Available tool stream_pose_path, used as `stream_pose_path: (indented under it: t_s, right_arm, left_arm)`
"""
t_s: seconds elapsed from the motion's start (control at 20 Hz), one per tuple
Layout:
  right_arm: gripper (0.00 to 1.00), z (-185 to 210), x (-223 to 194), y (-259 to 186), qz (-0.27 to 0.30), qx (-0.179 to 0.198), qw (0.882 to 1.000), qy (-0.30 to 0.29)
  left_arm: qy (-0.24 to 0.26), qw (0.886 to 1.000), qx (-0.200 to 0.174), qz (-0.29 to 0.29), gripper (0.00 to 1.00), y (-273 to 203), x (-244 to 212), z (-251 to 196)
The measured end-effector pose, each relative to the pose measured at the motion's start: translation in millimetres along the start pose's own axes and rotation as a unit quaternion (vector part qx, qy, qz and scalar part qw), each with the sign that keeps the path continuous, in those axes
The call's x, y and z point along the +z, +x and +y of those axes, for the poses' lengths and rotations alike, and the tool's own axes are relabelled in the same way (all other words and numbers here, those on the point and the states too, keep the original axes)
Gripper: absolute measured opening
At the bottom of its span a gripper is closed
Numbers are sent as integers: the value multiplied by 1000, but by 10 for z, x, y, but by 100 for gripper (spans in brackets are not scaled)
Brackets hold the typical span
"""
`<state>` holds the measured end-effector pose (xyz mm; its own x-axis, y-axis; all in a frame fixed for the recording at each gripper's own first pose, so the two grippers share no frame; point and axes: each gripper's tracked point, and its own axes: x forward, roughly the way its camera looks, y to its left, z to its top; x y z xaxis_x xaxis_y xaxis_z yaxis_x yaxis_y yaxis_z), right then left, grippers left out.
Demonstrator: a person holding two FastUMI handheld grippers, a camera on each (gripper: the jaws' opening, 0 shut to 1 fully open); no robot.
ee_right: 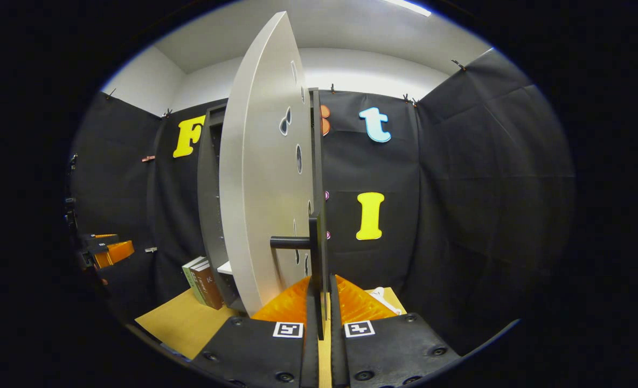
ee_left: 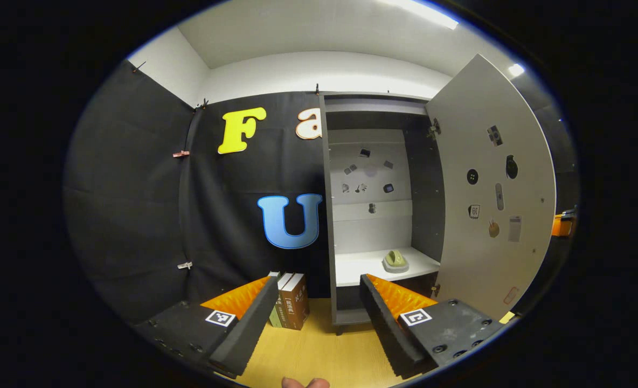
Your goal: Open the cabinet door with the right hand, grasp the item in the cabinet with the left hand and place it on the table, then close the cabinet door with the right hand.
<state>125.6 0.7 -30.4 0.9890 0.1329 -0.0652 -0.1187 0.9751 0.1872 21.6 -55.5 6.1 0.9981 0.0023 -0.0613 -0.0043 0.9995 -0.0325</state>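
cabinet door [ee_left: 491,188] swung wide, right tool [ee_right: 319,312] clamping its edge, left tool [ee_left: 316,296] open before green item [ee_left: 395,261]

Our left claw [ee_left: 316,293] is wide open and holds nothing. Our right claw [ee_right: 319,302] is nearly closed, its fingers pinching a thin edge.

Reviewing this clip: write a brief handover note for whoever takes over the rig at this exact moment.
Right gripper: shut on the cabinet door, pinching its free edge just below the handle; door is swung wide open.
Left gripper: open, empty, aimed at the cabinet from a distance.
Green item: on the lower shelf, untouched.
Done: door opened.
Left: grasp the item, set it on the table, close the door.
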Motion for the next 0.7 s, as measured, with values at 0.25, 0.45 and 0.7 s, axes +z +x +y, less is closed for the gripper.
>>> stream_pose_path:
  t_s: [0.25, 0.45, 0.7]
  right_arm:
    - [20, -59, 75, -140, -21, 21, 999, -37]
    - [49, -235, 205, -274, -55, -3, 997, -48]
    - [96, -383, 166, -349, -45, -6, 999, -2]
  left_arm:
    - [0, 1000, -12, 2, 95, 112, 23, -207]
    - [4, 1000, -24, 0, 95, 208, 63, -411]
    - [7, 998, -56, 4, 94, 451, 90, -764]
